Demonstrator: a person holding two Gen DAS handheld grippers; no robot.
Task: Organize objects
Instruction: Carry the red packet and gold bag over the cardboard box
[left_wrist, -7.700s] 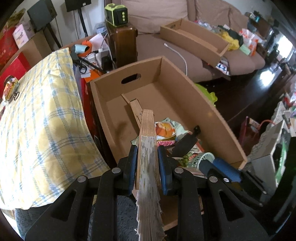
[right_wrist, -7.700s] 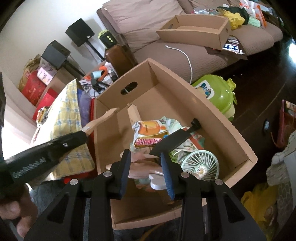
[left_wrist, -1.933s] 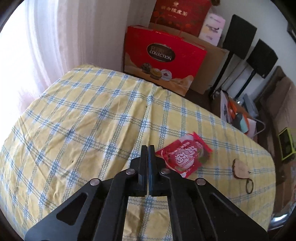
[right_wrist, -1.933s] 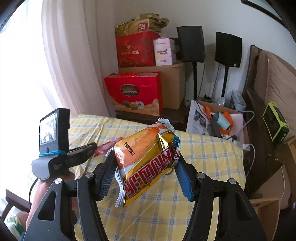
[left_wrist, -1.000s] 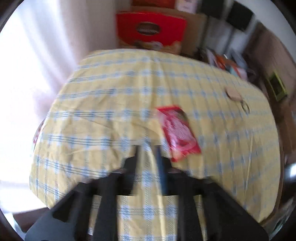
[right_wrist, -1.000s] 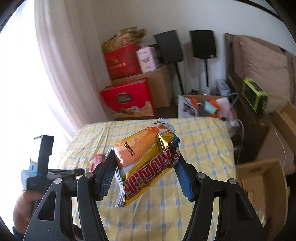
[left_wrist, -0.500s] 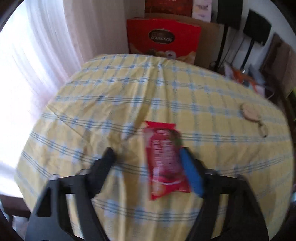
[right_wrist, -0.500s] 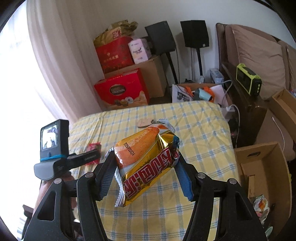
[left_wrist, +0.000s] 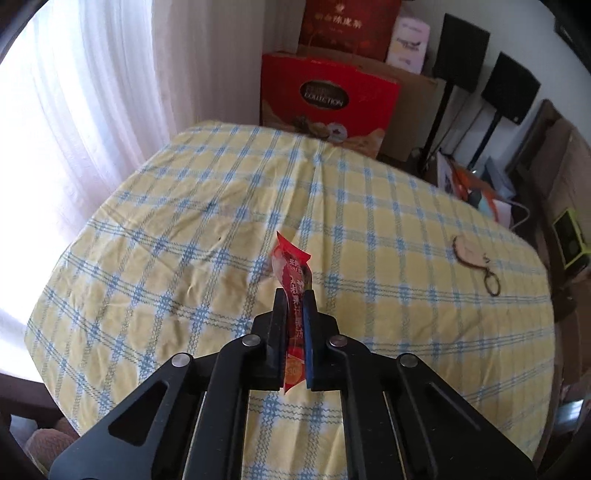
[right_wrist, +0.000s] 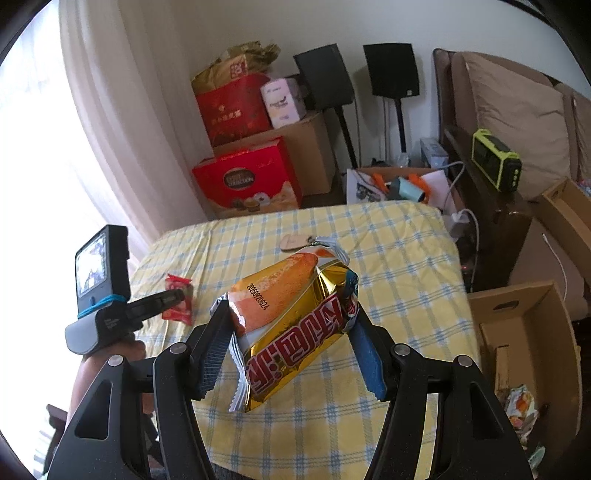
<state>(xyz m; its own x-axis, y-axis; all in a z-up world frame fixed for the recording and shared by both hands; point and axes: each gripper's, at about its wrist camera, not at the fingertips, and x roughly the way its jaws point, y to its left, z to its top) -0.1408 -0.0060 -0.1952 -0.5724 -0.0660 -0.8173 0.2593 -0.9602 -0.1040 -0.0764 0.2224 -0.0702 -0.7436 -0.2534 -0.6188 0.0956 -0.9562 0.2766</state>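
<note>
left gripper (left_wrist: 294, 295) pinches red packet (left_wrist: 293, 273); right gripper (right_wrist: 291, 317) clamps snack bag (right_wrist: 295, 321).

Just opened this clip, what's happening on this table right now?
A person is tidying snacks with two handheld grippers. The left gripper is shut on a small red snack packet above the checked tablecloth. The right gripper holds an orange-gold snack bag. A keychain lies on the cloth.

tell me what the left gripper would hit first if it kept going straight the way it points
Most likely the checked tablecloth. The left gripper, shut on the red snack packet, points down at the cloth, and the packet's far end would probably touch first. Depth is hard to judge here.
</note>
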